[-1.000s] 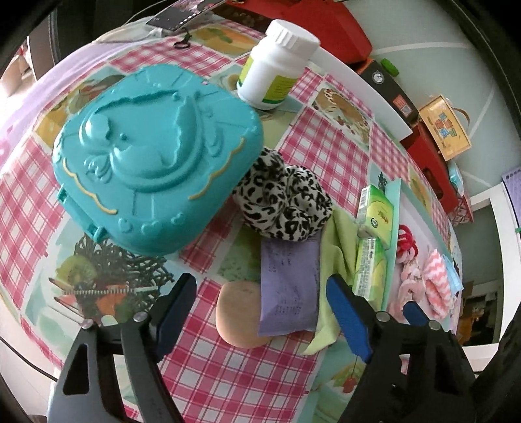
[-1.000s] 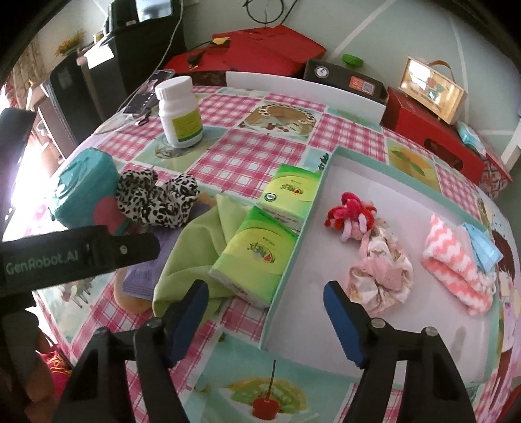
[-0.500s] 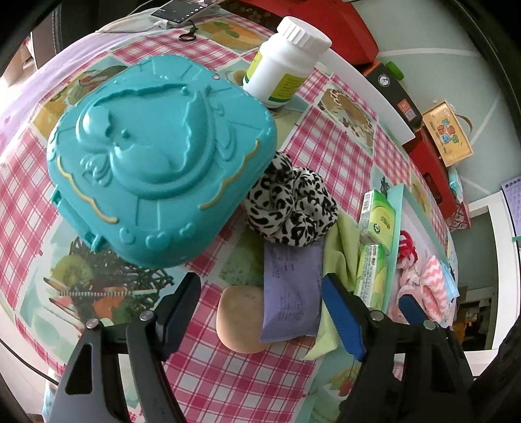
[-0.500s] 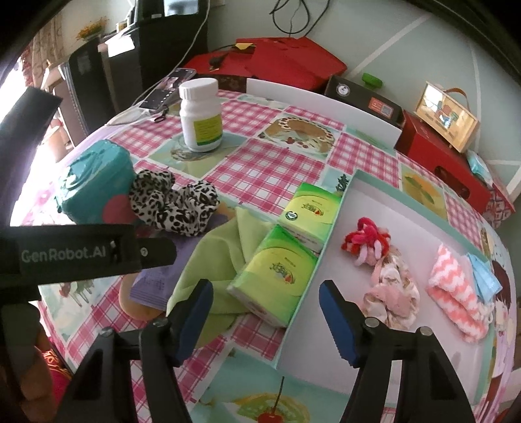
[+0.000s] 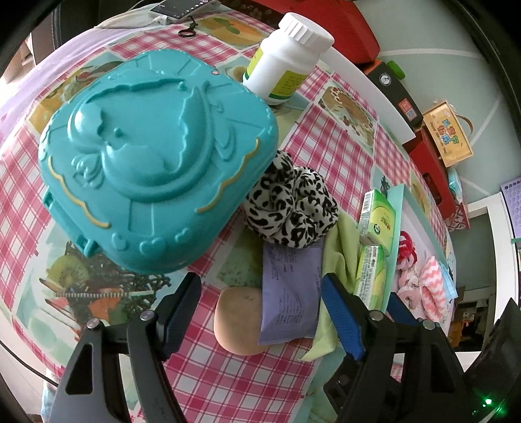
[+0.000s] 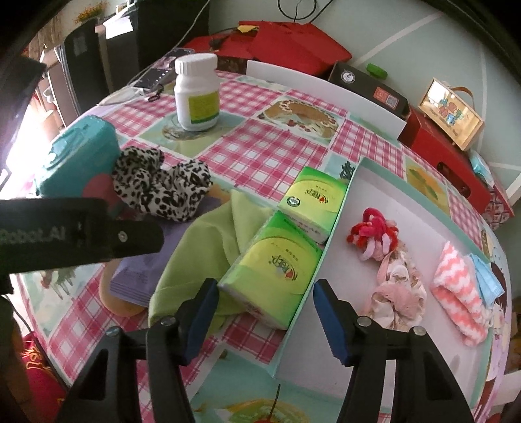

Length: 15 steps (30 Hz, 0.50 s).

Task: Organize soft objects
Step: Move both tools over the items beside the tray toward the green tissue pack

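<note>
A leopard-print scrunchie (image 5: 289, 208) (image 6: 159, 185) lies beside a teal box (image 5: 156, 156). Below it lie a purple packet (image 5: 289, 296), a tan sponge (image 5: 237, 322) and a green cloth (image 6: 208, 240). Two green tissue packs (image 6: 280, 260) rest against the white tray (image 6: 355, 253). The tray holds a red-pink scrunchie (image 6: 374, 234), a pink floral scrunchie (image 6: 400, 293), a pink zigzag cloth (image 6: 459, 293) and a blue mask (image 6: 485, 276). My left gripper (image 5: 260, 322) is open above the sponge and packet. My right gripper (image 6: 263, 322) is open above the nearer tissue pack.
A white pill bottle (image 5: 286, 61) (image 6: 195, 94) stands at the back of the checked tablecloth (image 6: 276, 146). Red boxes (image 6: 446, 153) and a small gift bag (image 6: 452, 114) line the far edge. A phone (image 5: 182, 6) lies at the far left.
Both grippers have moved forward and lower toward the table. The left one is closer to the sponge and packet, the right one closer to the tissue packs. Nothing was grasped.
</note>
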{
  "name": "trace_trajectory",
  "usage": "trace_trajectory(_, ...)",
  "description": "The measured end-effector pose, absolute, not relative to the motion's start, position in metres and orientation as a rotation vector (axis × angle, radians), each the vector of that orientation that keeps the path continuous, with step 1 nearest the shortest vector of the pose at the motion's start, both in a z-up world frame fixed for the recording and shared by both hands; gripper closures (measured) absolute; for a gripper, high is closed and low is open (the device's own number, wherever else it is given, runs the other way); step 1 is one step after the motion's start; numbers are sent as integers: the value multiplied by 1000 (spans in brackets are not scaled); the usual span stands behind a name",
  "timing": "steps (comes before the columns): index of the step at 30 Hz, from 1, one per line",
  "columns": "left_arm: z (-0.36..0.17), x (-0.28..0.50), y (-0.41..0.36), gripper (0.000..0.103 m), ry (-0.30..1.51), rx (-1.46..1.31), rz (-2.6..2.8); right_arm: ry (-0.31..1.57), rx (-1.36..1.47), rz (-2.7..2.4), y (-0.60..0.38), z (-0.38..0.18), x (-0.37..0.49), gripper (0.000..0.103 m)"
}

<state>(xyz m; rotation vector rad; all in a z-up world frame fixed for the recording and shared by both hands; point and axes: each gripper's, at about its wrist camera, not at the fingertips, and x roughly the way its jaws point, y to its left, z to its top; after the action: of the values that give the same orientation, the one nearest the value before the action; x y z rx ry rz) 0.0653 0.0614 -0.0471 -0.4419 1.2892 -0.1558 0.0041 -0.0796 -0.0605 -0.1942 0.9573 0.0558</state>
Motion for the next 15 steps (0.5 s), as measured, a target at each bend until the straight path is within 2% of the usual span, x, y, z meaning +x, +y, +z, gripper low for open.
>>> trace_trajectory(15,-48,67,59,26,1298,-440,-155,959,-215,34,-78,-66,10,39)
